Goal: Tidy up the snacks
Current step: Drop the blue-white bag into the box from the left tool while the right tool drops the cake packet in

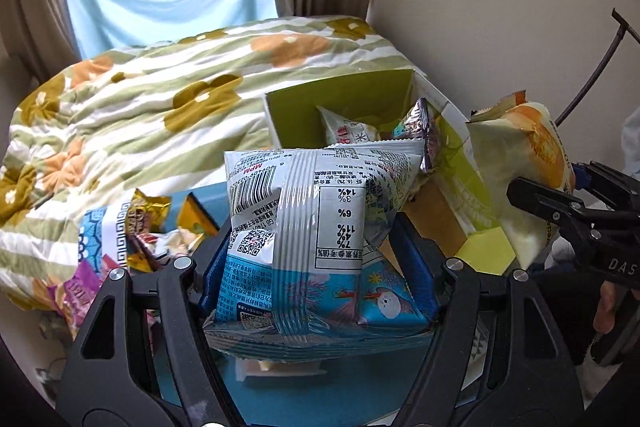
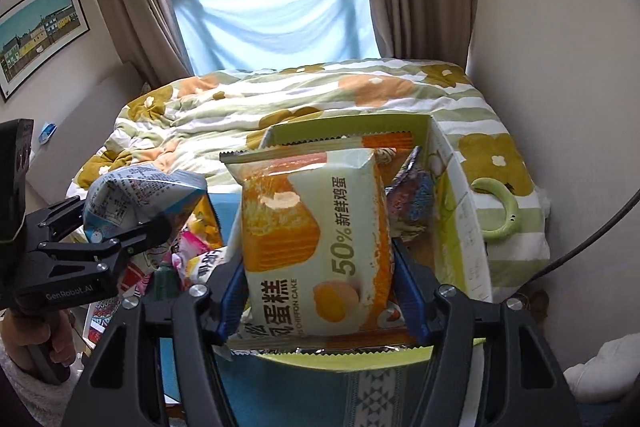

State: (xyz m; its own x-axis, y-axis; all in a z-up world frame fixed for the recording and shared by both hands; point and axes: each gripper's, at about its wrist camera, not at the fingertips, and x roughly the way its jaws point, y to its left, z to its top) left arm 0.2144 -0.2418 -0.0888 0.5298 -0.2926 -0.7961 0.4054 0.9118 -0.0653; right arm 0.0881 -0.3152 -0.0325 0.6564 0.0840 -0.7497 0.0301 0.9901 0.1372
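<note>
Left tongs (image 1: 316, 267) grip a blue snack bag (image 1: 316, 227), right tongs (image 2: 320, 283) a cake pack (image 2: 316, 227), above the floral quilt (image 1: 140, 99).

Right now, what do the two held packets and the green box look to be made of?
Blue packet: glossy plastic film, going by its sheen, crinkles and ribbed back seam.
Cake packet: smooth printed film, probably plastic, with zigzag-cut sealed ends and a clear patch near the top.
Box: matte cardboard, it seems; its walls are flat and stiff, with folded flaps and a brown unprinted face.
</note>
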